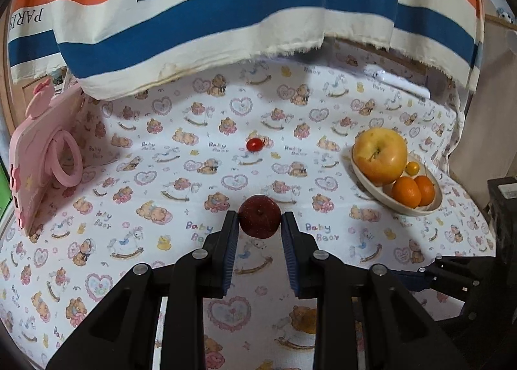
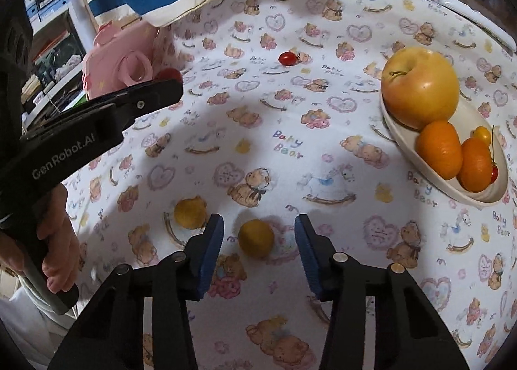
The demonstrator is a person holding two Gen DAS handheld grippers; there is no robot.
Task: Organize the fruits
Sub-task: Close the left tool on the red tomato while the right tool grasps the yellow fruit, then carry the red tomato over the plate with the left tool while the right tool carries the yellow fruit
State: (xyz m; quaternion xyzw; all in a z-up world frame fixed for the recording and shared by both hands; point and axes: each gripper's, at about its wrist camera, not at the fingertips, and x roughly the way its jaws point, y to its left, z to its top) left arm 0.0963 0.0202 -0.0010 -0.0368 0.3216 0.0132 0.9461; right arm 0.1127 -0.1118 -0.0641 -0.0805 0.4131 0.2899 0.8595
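From the left wrist, the left gripper (image 1: 260, 219) is seen pinching a small dark red apple (image 1: 259, 215) between its blue ribbed pads, the fruit held clear above the tablecloth (image 1: 161, 156). The oval cream dish (image 1: 365, 177) lies ahead and to the right of this gripper, near but not beside it. In the dish a large yellow apple (image 1: 379, 155), waxy and smooth with a brown stem, is seen beside two glossy oranges (image 1: 413, 190) and a small yellow tomato (image 1: 412, 168). A red cherry tomato (image 1: 254, 144) rests alone on the cloth, straight ahead of the held apple and well apart from the dish. The cloth is a soft printed cotton with bears and hearts; a pink plastic case (image 1: 42, 156) is propped at the left.

From the right wrist, the right gripper (image 2: 258, 232) is seen spread, its jaws straddling a small round yellow fruit (image 2: 256, 238) that sits on the cloth; a gap shows on both sides, so nothing is pinched yet. A second yellow fruit (image 2: 190, 212), matte and lightly dimpled, lies just outside the left jaw. Being round, the fruit offers no long axis to align with. The dish (image 2: 407, 140) is set ahead and to the right, its long axis running away diagonally, and the right hand is judged the nearer to it. The left gripper's black body (image 2: 97, 121) is seen at the left, held by a hand (image 2: 59, 240).
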